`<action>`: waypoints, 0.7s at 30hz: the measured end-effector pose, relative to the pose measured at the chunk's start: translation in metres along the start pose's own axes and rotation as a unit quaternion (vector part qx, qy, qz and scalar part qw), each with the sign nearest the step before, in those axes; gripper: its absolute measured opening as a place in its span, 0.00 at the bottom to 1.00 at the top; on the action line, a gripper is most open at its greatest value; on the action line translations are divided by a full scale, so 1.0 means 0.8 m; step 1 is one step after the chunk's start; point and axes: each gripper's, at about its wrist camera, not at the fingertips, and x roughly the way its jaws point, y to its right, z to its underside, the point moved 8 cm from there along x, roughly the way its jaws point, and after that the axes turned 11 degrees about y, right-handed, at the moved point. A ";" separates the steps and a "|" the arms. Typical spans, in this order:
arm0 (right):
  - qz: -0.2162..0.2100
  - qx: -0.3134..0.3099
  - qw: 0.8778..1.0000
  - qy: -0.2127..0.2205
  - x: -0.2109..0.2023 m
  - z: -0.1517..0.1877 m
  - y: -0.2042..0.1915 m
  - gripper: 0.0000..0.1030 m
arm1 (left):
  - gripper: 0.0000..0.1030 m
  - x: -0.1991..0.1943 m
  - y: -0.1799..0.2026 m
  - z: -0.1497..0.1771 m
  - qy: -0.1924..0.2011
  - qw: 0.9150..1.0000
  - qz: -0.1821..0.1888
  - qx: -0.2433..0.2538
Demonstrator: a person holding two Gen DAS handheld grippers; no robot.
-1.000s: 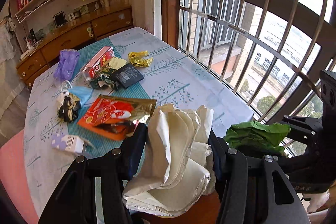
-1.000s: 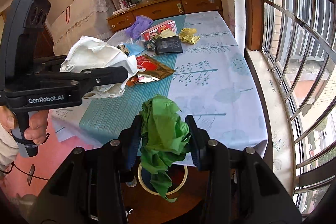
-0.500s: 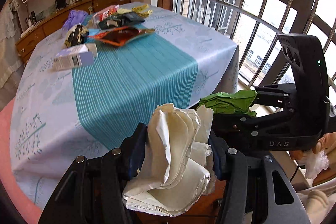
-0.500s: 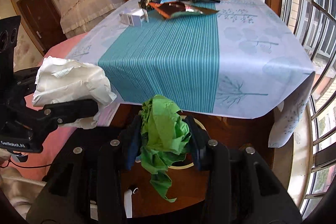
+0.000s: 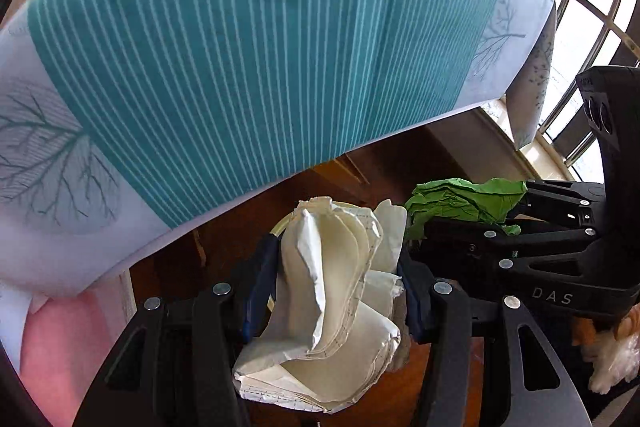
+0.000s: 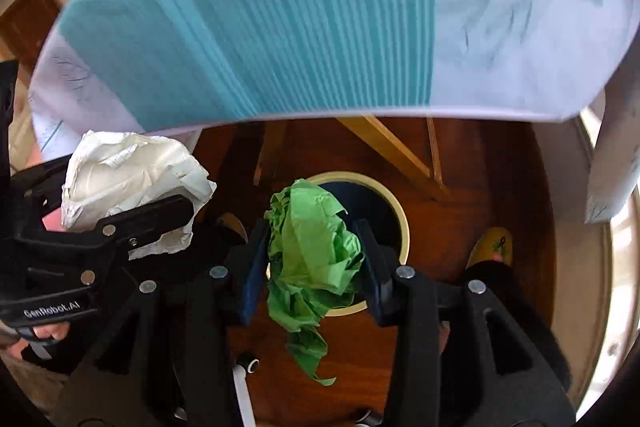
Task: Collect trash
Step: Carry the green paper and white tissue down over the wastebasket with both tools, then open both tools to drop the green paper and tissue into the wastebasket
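Disposal step: left tool clamps white paper wad, right tool clamps green wad; next, release over bin, frame centre.

Tablecloth — smeared by motion in the right wrist view; stripes run together and the tree print at its right is unreadable. It covers the tabletop entirely in both views.

Bin — only part of the pale rim shows; green paper and the right gripper cover the left and lower rim. In the left wrist view just a sliver of rim shows behind the white paper.

Bin contents: dark, cannot tell.

Yellow slipper — lower part hidden behind the gripper body.

Hand on the left gripper's handle — cut off by the frame edge.
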 end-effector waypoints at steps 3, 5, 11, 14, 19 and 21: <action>0.009 0.024 1.000 -0.006 0.029 0.020 0.013 0.37 | 0.53 0.028 0.000 0.023 -0.009 1.000 -0.004 -0.010; 0.014 0.042 0.999 -0.014 0.050 0.032 0.021 0.37 | 0.53 0.048 -0.002 0.037 -0.015 1.000 -0.013 -0.012; 0.022 0.079 0.996 -0.032 0.102 0.055 0.040 0.38 | 0.53 0.096 -0.011 0.076 -0.044 0.998 -0.031 -0.027; 0.025 0.073 0.996 -0.040 0.120 0.061 0.041 0.38 | 0.54 0.111 -0.012 0.094 -0.054 0.998 -0.037 -0.025; 0.030 0.080 0.995 -0.055 0.144 0.069 0.054 0.40 | 0.55 0.151 -0.023 0.082 -0.068 0.996 -0.042 -0.036; 0.031 0.082 0.994 -0.059 0.152 0.069 0.055 0.40 | 0.56 0.164 -0.029 0.082 -0.071 0.996 -0.045 -0.036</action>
